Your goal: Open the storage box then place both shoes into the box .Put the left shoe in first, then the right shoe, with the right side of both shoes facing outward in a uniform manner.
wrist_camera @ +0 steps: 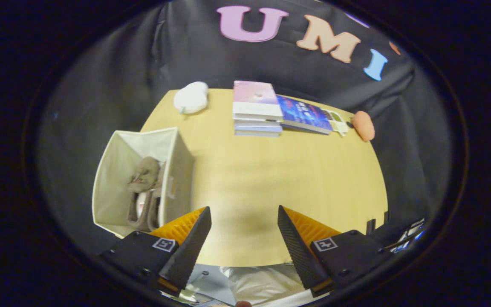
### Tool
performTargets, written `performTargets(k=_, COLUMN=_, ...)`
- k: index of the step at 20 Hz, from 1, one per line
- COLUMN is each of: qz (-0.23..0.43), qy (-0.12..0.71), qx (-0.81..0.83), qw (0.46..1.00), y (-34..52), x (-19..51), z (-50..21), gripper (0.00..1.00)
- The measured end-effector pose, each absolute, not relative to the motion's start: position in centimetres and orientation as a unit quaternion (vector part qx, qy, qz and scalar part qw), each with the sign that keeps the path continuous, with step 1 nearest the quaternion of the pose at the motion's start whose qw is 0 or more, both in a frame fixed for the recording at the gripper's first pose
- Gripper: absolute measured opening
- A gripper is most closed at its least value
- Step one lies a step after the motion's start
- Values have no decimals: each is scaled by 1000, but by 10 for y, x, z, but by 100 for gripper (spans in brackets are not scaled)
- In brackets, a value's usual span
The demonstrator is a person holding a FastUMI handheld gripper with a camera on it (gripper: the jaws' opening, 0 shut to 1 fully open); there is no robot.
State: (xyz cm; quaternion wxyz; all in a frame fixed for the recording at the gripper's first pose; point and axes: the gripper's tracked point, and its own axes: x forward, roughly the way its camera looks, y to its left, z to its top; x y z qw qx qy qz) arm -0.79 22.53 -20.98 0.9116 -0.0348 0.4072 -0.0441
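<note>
Your claw [244,219] hangs above the near edge of the desk [271,179] with its fingers spread wide and nothing between them; bare wood shows in the gap. That fits a hand with nothing left to carry.

From the claw, the storage box [113,170] sits at about ten o'clock, at the desk's left edge with its top open. Both shoes [143,192] lie inside, side by side against the box's right wall. Packed that tightly, they look set to face one way, but you cannot confirm from here which side faces outward.

At twelve o'clock, on the far side of the desk, a stack of books [257,108] stands, with a white soft thing [191,97] at eleven and an orange one [363,125] at one. All are well apart from the box and out of your way.

Judged from this, the task looks finished.
</note>
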Motion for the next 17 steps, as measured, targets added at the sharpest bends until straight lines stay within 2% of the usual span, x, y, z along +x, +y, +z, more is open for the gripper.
performTargets(k=4, qz=-99, qy=374, qx=-31, qw=922, y=144, x=8, z=-192, gripper=100)
performTargets(k=10, qz=-88, qy=230, qx=22, qw=969, y=84, x=41, z=-114, gripper=100)
performTargets(k=17, qz=-1, qy=26, qx=37, qw=999, y=81, x=34, z=-15, gripper=100)
